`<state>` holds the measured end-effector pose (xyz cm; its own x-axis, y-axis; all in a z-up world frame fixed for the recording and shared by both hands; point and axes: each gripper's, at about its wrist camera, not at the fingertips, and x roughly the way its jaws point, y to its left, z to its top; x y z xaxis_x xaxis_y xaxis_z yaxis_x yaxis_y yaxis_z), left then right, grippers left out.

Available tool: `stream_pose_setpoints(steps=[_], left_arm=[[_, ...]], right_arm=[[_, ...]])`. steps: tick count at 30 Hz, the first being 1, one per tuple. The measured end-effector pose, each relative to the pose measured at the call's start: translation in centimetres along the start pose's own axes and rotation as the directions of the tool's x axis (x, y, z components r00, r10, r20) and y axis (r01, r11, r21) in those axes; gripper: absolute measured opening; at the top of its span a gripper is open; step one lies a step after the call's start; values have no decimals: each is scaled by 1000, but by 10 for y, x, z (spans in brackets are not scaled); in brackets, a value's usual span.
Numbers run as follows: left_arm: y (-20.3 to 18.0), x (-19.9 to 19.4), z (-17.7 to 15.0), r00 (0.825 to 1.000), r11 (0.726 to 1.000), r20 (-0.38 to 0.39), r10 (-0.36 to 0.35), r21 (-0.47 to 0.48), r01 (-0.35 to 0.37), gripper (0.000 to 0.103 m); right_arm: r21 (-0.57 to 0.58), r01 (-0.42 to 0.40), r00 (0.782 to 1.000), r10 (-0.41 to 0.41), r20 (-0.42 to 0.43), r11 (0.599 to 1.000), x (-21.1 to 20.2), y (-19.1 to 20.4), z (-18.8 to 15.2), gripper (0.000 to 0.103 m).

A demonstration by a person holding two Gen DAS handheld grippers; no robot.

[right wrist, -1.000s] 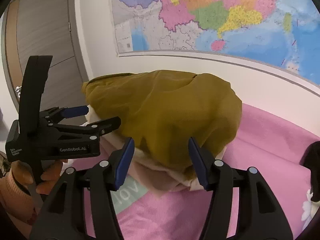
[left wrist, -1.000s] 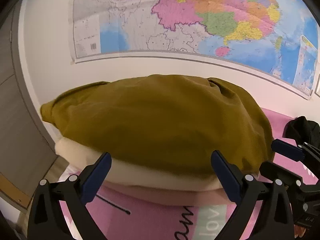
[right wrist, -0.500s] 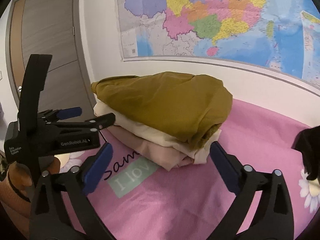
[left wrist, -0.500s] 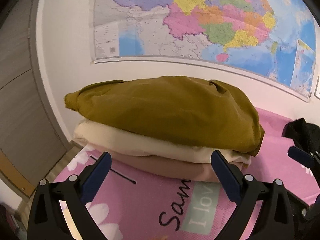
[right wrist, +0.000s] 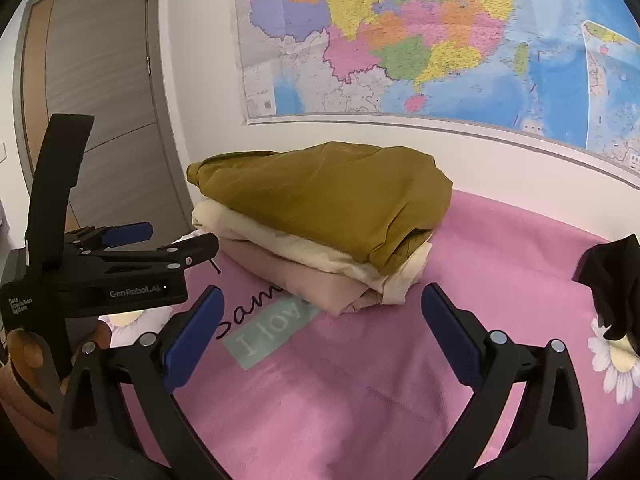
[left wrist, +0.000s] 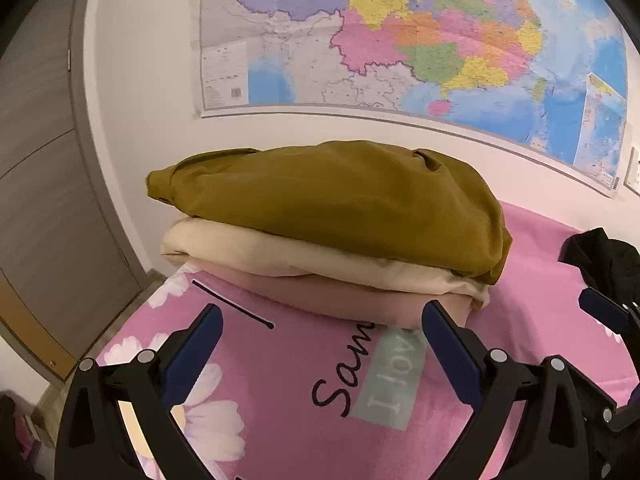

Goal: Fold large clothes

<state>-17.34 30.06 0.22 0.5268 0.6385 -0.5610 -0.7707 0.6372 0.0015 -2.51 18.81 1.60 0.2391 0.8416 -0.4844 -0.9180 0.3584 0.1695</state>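
Note:
A stack of three folded clothes lies on the pink bedspread (left wrist: 280, 380) by the wall: an olive-brown garment (left wrist: 340, 196) on top, a cream one (left wrist: 280, 252) under it, a dusty-pink one (left wrist: 340, 300) at the bottom. The stack also shows in the right wrist view (right wrist: 332, 192). My left gripper (left wrist: 320, 336) is open and empty, a short way in front of the stack. My right gripper (right wrist: 320, 320) is open and empty, back from the stack's right corner. The left gripper's body (right wrist: 120, 280) shows at the left of the right wrist view.
A black garment (left wrist: 604, 256) lies crumpled on the bed to the right, also in the right wrist view (right wrist: 612, 280). A wall map (left wrist: 400, 40) hangs above the bed. A grey door (right wrist: 100, 100) stands at left beyond the bed's edge.
Both grippers have pulled back from the stack. The right jaws opened wide off the olive garment, which now rests on top of the pile.

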Motion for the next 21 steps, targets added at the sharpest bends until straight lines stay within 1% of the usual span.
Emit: stream_pose_setpoints(steps=[13,21], left_arm=[[-3,-14,-15,1000,1000,-17,-10,-12,10,96],[-4,-23,-21,1000,1000,-10,2,0,-2,96]], right_arm=[[1,-9,1000,9,10,1000,-16,2,-4,97],[1,-14,1000,14,3,1000,-19,5,-9,97]])
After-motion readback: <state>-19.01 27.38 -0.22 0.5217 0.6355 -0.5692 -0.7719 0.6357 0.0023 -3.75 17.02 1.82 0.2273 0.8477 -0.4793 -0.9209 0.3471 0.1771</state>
